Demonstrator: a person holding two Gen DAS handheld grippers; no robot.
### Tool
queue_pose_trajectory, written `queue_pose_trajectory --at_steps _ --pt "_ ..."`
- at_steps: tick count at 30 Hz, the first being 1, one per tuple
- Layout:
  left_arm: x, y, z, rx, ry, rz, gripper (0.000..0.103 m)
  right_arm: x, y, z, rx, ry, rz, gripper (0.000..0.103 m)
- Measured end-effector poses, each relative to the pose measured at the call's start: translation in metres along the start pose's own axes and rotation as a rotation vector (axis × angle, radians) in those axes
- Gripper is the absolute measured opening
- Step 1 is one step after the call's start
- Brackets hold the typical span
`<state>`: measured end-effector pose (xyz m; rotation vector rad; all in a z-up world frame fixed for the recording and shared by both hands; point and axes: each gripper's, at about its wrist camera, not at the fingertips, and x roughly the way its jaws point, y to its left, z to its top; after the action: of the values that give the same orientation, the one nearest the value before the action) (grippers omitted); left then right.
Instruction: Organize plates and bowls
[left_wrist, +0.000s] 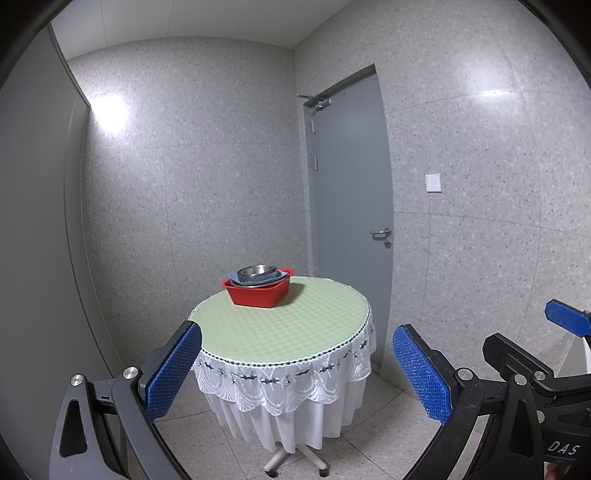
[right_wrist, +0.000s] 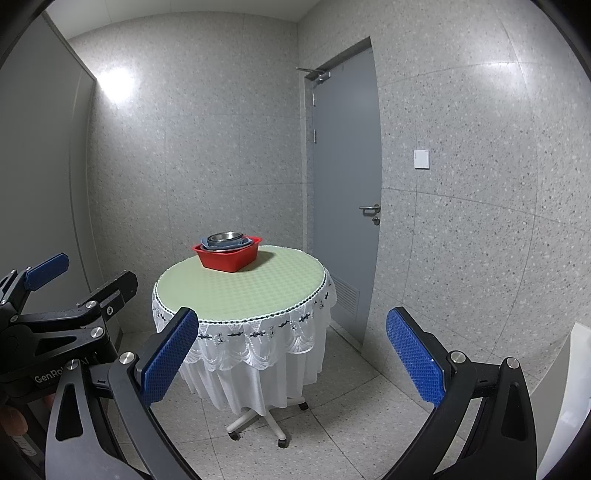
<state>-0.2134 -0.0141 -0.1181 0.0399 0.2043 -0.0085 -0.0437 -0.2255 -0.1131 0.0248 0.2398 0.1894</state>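
A red square tub (left_wrist: 258, 293) sits at the far side of a small round table (left_wrist: 288, 332) with a green top. Inside it lie a blue-grey plate (left_wrist: 255, 280) and a steel bowl (left_wrist: 257, 272), stacked. The same tub (right_wrist: 229, 255) and steel bowl (right_wrist: 226, 236) show in the right wrist view. My left gripper (left_wrist: 297, 363) is open and empty, held well short of the table. My right gripper (right_wrist: 291, 352) is open and empty too, beside the left one. Each gripper shows at the edge of the other's view.
The table (right_wrist: 240, 291) has a white lace skirt and stands on a wheeled base (right_wrist: 258, 419). A grey door (left_wrist: 351, 206) is behind it on the right. Tiled walls close in the room. A white object (right_wrist: 569, 398) is at the right edge.
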Motion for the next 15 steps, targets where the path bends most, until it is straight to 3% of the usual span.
queue_pose_trajectory --at_steps 15 --pt "-0.0027 0.0012 -0.0007 -0.002 -0.003 -0.004 0.102 -0.0008 0.0016 -0.0003 0.000 -0.003 0.000 0.103"
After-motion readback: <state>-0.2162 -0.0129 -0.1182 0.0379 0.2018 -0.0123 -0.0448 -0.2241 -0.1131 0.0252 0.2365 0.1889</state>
